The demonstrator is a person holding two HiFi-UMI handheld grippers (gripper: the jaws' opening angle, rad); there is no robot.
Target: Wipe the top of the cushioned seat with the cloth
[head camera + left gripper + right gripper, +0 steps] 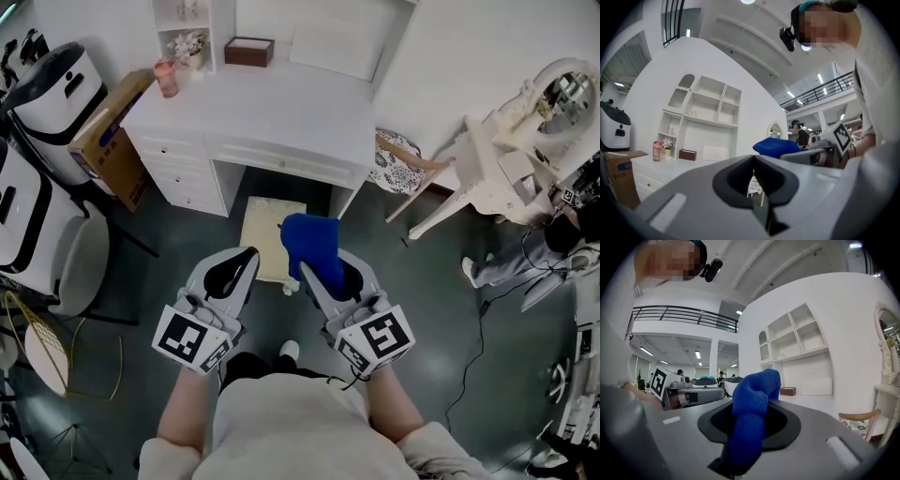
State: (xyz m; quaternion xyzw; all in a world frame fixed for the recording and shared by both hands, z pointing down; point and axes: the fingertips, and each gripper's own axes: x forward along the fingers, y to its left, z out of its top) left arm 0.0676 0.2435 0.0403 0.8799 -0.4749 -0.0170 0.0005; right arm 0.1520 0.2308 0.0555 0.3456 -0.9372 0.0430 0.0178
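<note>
Right gripper (319,279) fingers clenched on blue cloth (311,244), bunched above the fingertips. Left gripper (240,262) fingers pressed together, empty. Cushioned seat (267,225) just ahead of both fingertips.

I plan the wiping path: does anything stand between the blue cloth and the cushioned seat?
Nothing visible. The blue cloth, shut in the right tongs, hangs above the right edge of the cushioned seat, whose top is bare. The white desk stands at its far end.
</note>
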